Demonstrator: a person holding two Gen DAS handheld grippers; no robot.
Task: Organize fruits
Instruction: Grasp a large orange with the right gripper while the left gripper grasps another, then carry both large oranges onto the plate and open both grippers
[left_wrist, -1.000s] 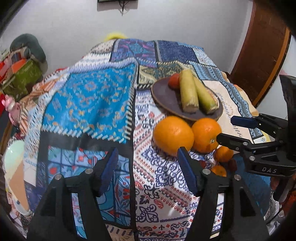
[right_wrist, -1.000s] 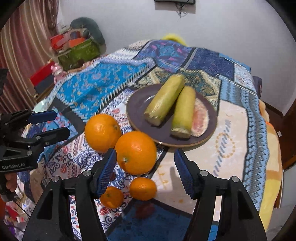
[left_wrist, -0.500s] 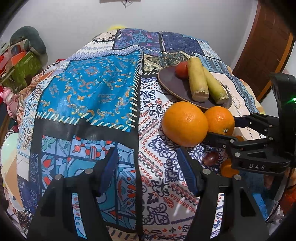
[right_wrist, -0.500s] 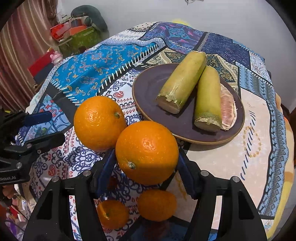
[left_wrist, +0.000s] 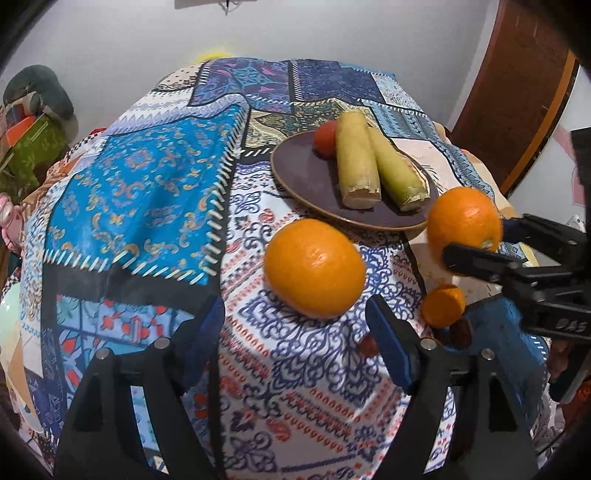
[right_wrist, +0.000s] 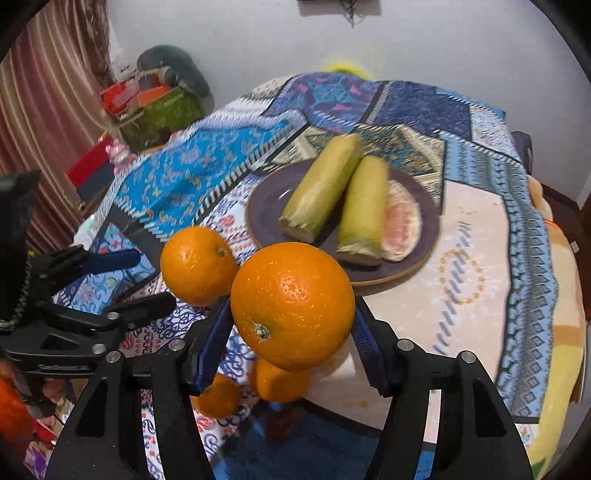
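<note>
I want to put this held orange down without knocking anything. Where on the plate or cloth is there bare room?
The plate is bare on its near-left half, beside the two green stalks. The blue cloth left of the plate lies free. It is crowded near the big orange and small oranges at the near edge.

Patchwork cloth (left_wrist: 140, 192) is covering the tabletop, showing bright blue, navy, white and red ornamental prints. Dark purple-brown plate (left_wrist: 306, 181) is carrying two yellow-green stalks (left_wrist: 356, 158) and a pink fruit slice (right_wrist: 402, 225). Oranges (left_wrist: 314, 267) are showing vivid orange at frame centre.
</note>
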